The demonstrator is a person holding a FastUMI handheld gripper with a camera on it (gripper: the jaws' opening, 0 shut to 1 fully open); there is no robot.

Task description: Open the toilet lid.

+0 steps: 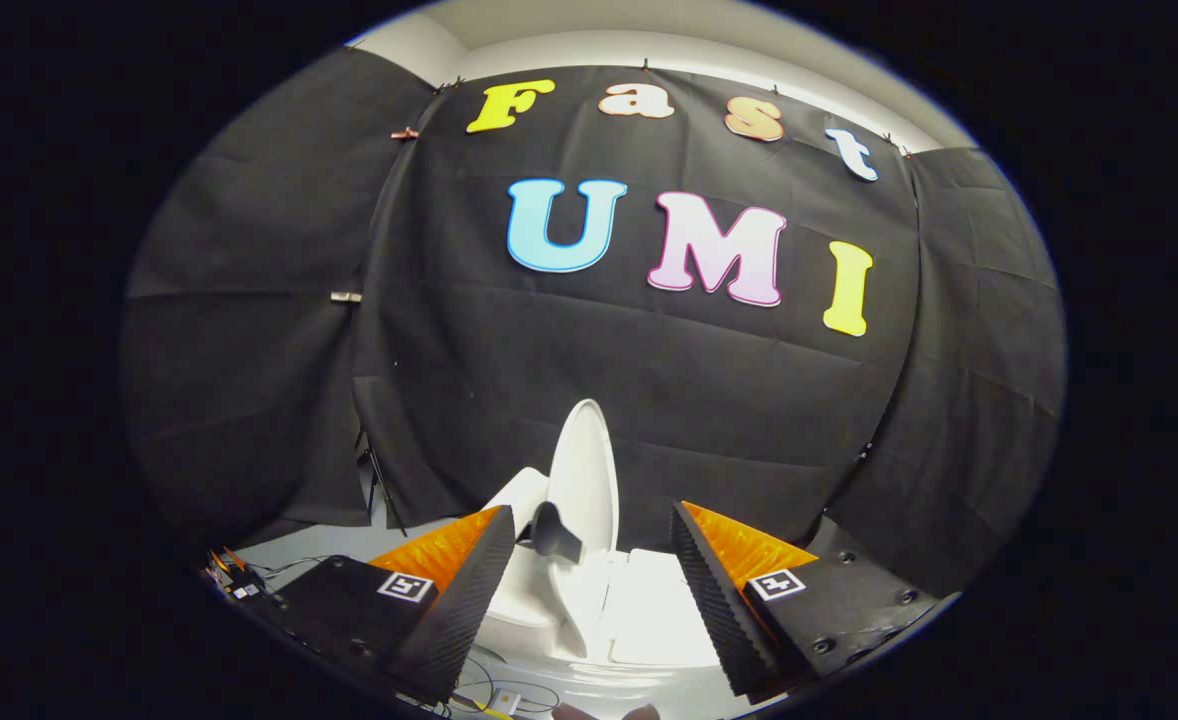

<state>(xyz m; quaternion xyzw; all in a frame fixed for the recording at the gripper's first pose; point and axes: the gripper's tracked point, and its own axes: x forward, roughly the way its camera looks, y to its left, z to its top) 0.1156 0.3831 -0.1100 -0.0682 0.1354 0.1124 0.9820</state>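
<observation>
Lid [583, 478] of the toilet [589, 600] stands raised, close to upright, in the lower centre of the frame, seen nearly edge-on and leaning back toward the black cloth wall [709, 400]. We judge the opening essentially done: a lid at this angle should rest on its hinge without support, which would explain why nothing is touching it. Below it the white body of the toilet shows, brightly lit, so we cannot separate seat from rim with confidence. A small dark shape sits just left of the lid's base; we cannot tell what it is.

Our claw [594, 560] hangs with both fingers spread wide and grips nothing; the lid and toilet show in the gap between them, beyond the tips. We read the wide spread as clearance kept from the raised lid.

Lower left of the frame, a stand leg [381, 490] meets the cloth, and loose cables [249, 578] lie on the floor beside the left finger.
</observation>
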